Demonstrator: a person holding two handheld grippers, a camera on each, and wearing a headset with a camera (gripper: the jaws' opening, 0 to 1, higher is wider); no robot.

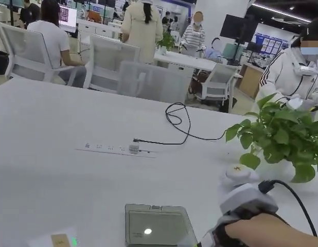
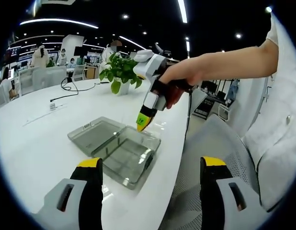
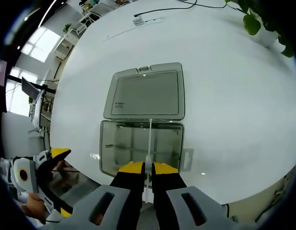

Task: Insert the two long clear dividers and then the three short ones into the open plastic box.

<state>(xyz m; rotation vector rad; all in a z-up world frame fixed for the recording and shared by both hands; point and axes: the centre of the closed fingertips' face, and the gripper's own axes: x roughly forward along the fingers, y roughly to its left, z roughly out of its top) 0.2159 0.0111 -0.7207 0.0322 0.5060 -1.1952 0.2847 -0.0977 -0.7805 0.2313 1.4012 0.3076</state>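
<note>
The clear plastic box [image 3: 141, 146] lies open on the white table, its lid [image 3: 145, 91] folded flat on the far side. My right gripper [image 3: 148, 166] is shut on a thin clear divider [image 3: 150, 139], held edge-on over the middle of the tray. In the left gripper view the right gripper [image 2: 144, 122] points down at the box [image 2: 114, 148] from the right. My left gripper [image 2: 152, 163] hangs open and holds nothing, off the table's edge near the box. The head view catches the lid [image 1: 158, 226] at the bottom. I cannot tell whether other dividers sit inside the tray.
A potted plant [image 1: 282, 136] stands to the right of the box. A power strip [image 1: 115, 149] with a black cable [image 1: 179, 123] lies farther back. The table's edge [image 2: 176, 143] runs just beside the box. People and chairs are behind the table.
</note>
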